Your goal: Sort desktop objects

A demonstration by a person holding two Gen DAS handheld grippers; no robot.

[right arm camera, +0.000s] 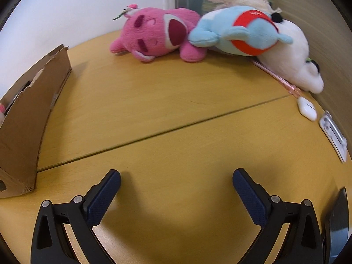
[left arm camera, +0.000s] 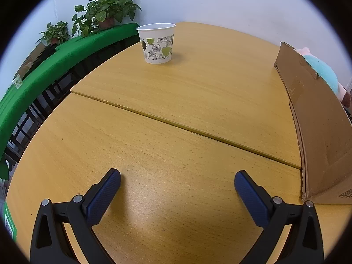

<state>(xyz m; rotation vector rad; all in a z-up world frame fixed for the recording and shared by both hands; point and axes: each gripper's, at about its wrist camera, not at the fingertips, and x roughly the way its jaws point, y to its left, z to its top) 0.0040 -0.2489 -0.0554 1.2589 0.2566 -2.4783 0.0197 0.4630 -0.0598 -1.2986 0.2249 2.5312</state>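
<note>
My left gripper (left arm camera: 177,179) hangs open over bare wood with nothing between its blue pads. Far ahead of it stands a white paper cup (left arm camera: 157,43) printed with green leaves. A cardboard box (left arm camera: 316,118) rises at its right, and a blue and pink plush (left arm camera: 323,72) shows over the box's rim. My right gripper (right arm camera: 176,179) is open too, with nothing in it, above the table. Beyond it lie a pink plush (right arm camera: 158,35), a light blue plush with a red band (right arm camera: 239,30) and a white plush (right arm camera: 294,55). The same cardboard box (right arm camera: 28,114) stands at its left.
The wooden table (left arm camera: 176,101) has a seam across it. At its right edge lie a pink pen (right arm camera: 279,79), a white earbud case (right arm camera: 307,109), a small white device (right arm camera: 333,134) and a dark flat object (right arm camera: 336,217). Potted plants (left arm camera: 105,13) on a green-covered ledge stand at far left.
</note>
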